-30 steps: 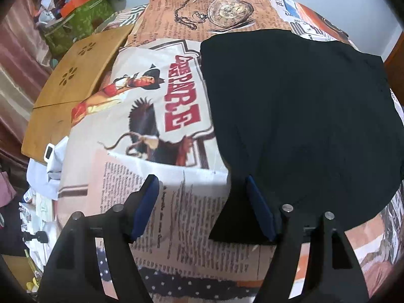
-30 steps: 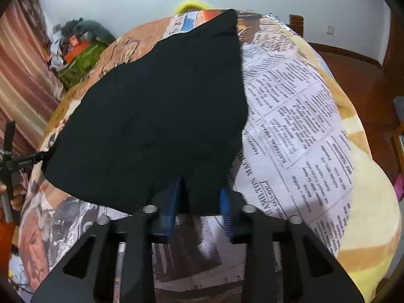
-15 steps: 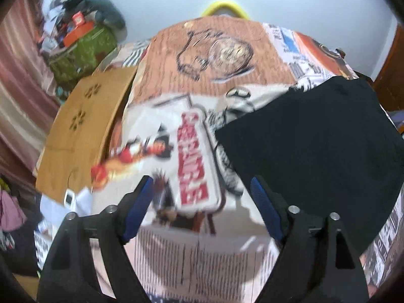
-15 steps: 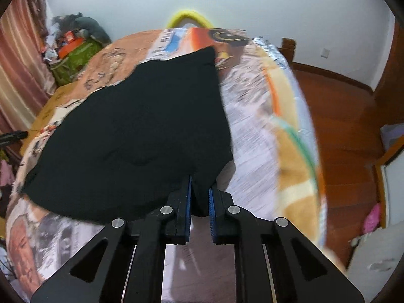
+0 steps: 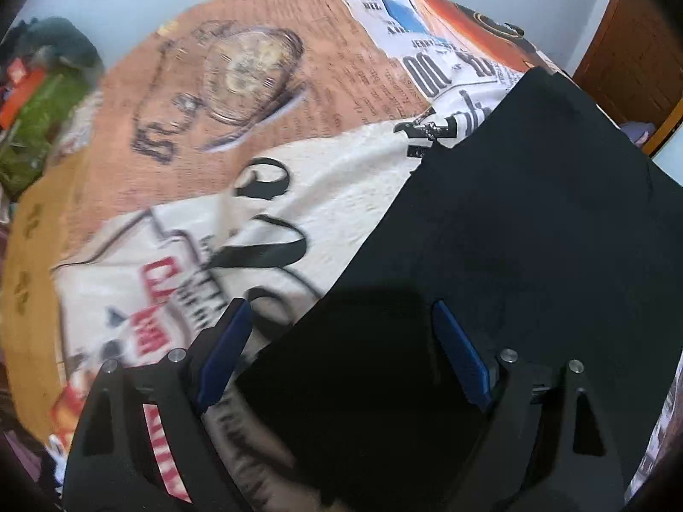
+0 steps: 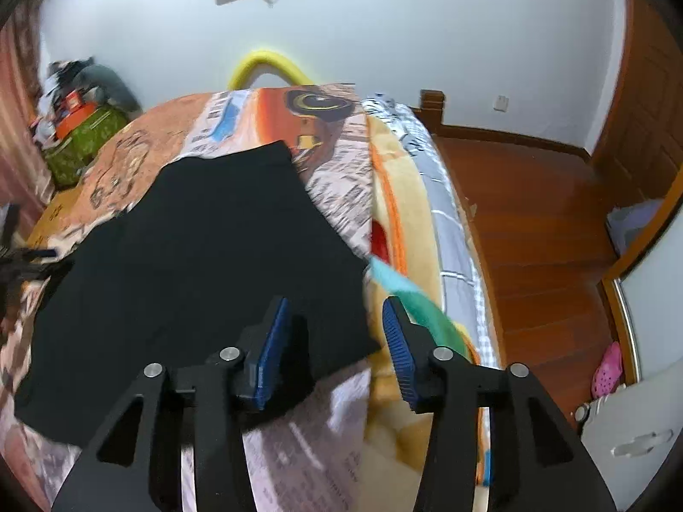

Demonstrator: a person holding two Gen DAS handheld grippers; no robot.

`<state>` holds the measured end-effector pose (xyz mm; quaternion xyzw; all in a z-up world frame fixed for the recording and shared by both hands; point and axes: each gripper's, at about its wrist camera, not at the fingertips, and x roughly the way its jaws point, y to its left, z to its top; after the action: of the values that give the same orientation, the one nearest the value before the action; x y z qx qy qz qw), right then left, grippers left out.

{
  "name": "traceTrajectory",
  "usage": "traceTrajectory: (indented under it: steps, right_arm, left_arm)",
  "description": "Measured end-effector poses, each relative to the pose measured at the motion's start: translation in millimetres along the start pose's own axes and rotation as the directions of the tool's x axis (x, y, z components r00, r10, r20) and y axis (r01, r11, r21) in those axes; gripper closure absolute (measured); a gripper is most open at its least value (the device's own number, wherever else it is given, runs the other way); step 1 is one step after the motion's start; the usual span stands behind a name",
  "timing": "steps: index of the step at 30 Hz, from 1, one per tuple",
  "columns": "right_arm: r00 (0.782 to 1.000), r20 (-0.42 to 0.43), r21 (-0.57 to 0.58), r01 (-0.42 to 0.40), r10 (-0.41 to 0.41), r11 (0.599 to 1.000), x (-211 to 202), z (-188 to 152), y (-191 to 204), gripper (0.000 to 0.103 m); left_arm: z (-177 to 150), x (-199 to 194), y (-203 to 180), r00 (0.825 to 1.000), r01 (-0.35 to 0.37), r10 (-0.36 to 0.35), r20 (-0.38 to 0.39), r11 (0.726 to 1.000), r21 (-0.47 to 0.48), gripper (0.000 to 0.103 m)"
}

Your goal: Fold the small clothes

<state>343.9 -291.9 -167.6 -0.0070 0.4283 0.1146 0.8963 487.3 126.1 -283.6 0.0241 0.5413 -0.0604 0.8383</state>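
Left wrist view: black garment (image 5: pixel 491 256) spread flat on a newspaper-print bedspread (image 5: pixel 264 85), seen past wide-open jaws.
Matte, smooth black cloth with straight edges and a squared corner, lying beneath the left gripper (image 5: pixel 337 341), blue ribbed pads (image 5: pixel 224 347) wide apart and holding nothing. Right wrist view: right gripper (image 6: pixel 337 341) at the garment's near corner, jaws parted, nothing between them. Beyond the garment: soft printed bedspread with pocket-watch picture, yellow curved headboard (image 6: pixel 267 66), pale wall (image 6: pixel 384 21), glossy reddish wooden floor (image 6: pixel 533 213).
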Motion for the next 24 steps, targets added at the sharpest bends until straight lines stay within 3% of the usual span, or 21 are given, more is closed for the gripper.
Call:
traceTrajectory:
  steps: [1, 3, 4, 9, 12, 20, 24]
  right_arm:
    - [1.0, -0.004, -0.025, -0.003, 0.003, 1.0, -1, -5, 5, 0.061]
    - [1.0, -0.009, -0.046, -0.005, 0.004, 0.999, -1, -10, 10, 0.061]
    - [1.0, -0.012, -0.054, -0.012, 0.011, 0.998, -3, -15, 14, 0.061]
    - [0.997, -0.013, -0.023, -0.072, 0.072, 0.997, -12, -26, 24, 0.06]
    - [0.995, -0.011, -0.021, -0.1, 0.1, 0.995, -18, -32, 34, 0.06]
    - [0.985, -0.052, -0.012, -0.164, 0.164, 0.986, -26, -51, 60, 0.057]
    - [0.974, -0.074, -0.003, -0.214, 0.213, 0.977, -27, -61, 79, 0.051]
  left_arm:
    - [2, 2, 2, 0.999, 0.032, -0.032, 0.009, 0.999, -0.023, 0.017]
    - [2, 6, 9, 0.989, 0.151, -0.151, 0.006, 0.985, -0.084, 0.037]
    - [-1, 5, 12, 0.985, 0.17, -0.169, 0.02, 0.98, -0.105, 0.039]
    - [-18, -14, 2, 0.993, 0.111, -0.107, 0.042, 0.99, -0.087, 0.087]
    - [-35, -26, 3, 0.999, 0.038, -0.035, 0.03, 0.995, -0.095, 0.093]
    - [-109, -67, 30, 0.995, -0.095, 0.093, -0.021, 0.975, -0.199, 0.094]
    - [-156, -93, 32, 0.995, -0.098, 0.088, -0.053, 0.971, -0.219, 0.094]
